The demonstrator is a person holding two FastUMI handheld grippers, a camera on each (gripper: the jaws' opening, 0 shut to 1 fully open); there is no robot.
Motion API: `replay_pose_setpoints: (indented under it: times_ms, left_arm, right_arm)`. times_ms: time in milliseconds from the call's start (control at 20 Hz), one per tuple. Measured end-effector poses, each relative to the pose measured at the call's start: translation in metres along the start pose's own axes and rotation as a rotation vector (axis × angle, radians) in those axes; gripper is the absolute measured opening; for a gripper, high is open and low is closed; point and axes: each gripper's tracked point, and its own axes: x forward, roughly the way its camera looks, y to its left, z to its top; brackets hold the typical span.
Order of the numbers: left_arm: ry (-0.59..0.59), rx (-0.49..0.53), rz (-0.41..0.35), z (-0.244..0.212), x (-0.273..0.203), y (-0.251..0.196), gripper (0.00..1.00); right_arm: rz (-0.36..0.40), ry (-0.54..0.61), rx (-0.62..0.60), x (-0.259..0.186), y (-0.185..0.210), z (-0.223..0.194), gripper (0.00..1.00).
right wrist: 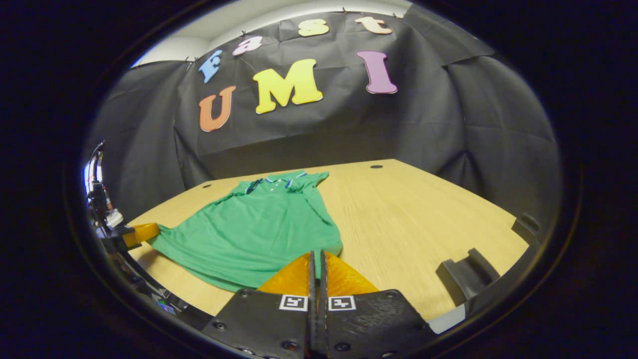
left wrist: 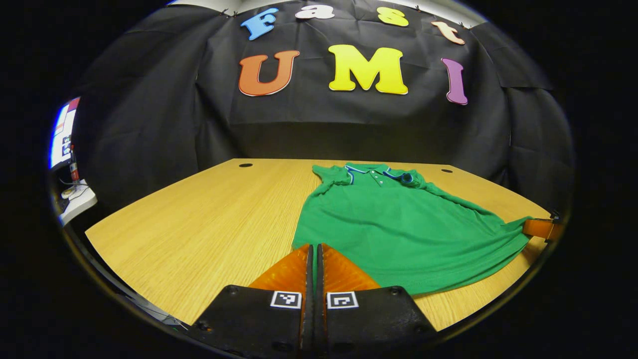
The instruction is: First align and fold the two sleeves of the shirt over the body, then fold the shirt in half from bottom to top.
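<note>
In the left gripper view we see the left gripper low over the table, its fingers pressed together on the bottom hem of the green shirt. In the right gripper view the right gripper is closed the same way on the other bottom corner. The wooden table has small round holes near its far edge. The shirt lies flat, collar toward the black wall, both sleeves already folded in.
</note>
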Motion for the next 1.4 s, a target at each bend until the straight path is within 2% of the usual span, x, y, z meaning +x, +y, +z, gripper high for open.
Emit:
replay_pose_setpoints:
  times_ms: [350, 700, 1150, 1250, 1400]
  left_arm:
    - [-0.095, 0.030, -0.022, 0.065, 0.023, -0.009, 0.06]
    - [-0.174, 0.035, -0.043, 0.154, 0.080, -0.002, 0.06]
    - [-0.314, 0.132, -0.038, 0.262, 0.191, 0.001, 0.06]
    - [-0.332, 0.152, -0.032, 0.273, 0.223, 0.000, 0.06]
    - [-0.337, 0.123, -0.034, 0.278, 0.275, -0.003, 0.06]
  right_arm:
    - [-0.024, -0.139, -0.050, 0.022, 0.001, 0.084, 0.00]
    - [-0.051, -0.256, -0.081, 0.083, 0.016, 0.173, 0.00]
    - [-0.071, -0.338, -0.055, 0.205, 0.035, 0.281, 0.00]
    - [-0.095, -0.325, -0.039, 0.244, 0.029, 0.291, 0.02]
    - [-0.108, -0.272, -0.039, 0.303, 0.031, 0.288, 0.00]
